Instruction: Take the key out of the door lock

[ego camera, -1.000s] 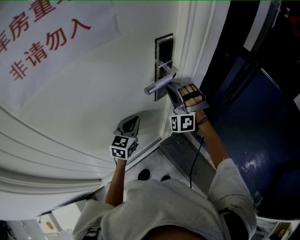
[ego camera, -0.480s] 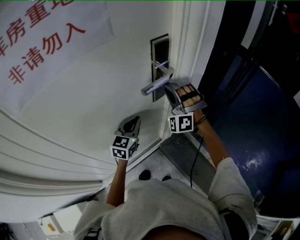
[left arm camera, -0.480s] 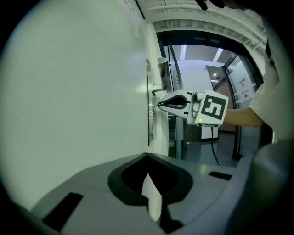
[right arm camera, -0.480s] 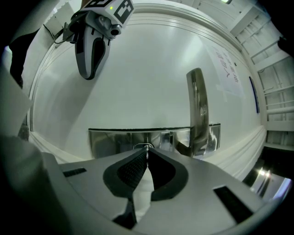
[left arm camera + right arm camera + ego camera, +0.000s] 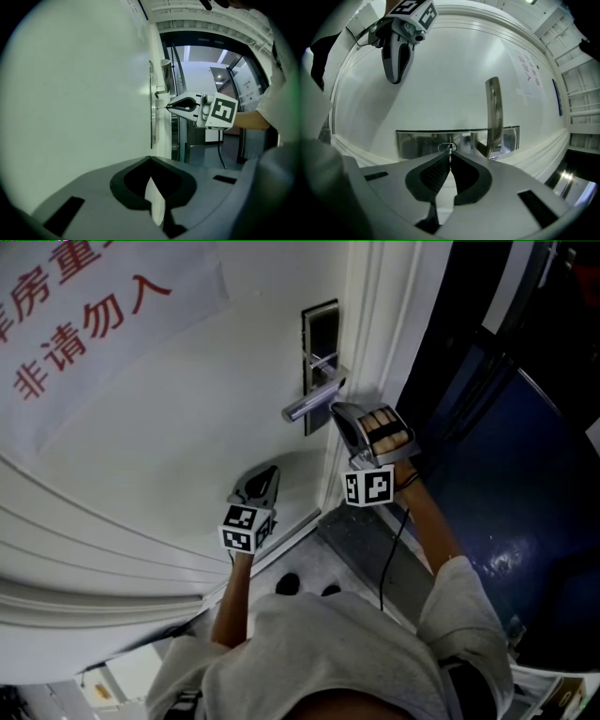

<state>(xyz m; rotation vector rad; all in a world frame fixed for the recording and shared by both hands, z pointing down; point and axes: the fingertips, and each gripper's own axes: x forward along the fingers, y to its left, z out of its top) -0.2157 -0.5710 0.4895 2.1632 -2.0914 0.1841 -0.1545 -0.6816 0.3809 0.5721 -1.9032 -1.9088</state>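
Note:
A steel lock plate [image 5: 322,352] with a lever handle [image 5: 307,405] sits on the white door [image 5: 187,418]. My right gripper [image 5: 336,410] is at the plate's lower end, just under the handle. In the right gripper view it [image 5: 450,158] is shut on a thin metal key [image 5: 450,151] whose blade reaches the keyhole [image 5: 446,147]. The left gripper view shows that key [image 5: 161,107] bridging the right gripper [image 5: 169,107] and the plate. My left gripper [image 5: 266,476] hangs lower, close to the door, shut and empty.
A paper notice with red characters [image 5: 84,324] is stuck on the door at the upper left. The door frame [image 5: 375,343] runs right of the lock, with a dark blue glossy surface [image 5: 506,484] beyond it. A cable [image 5: 392,559] hangs from the right gripper.
The right gripper stays at the lock plate with the key held. The left gripper has barely moved. The view has shifted slightly.

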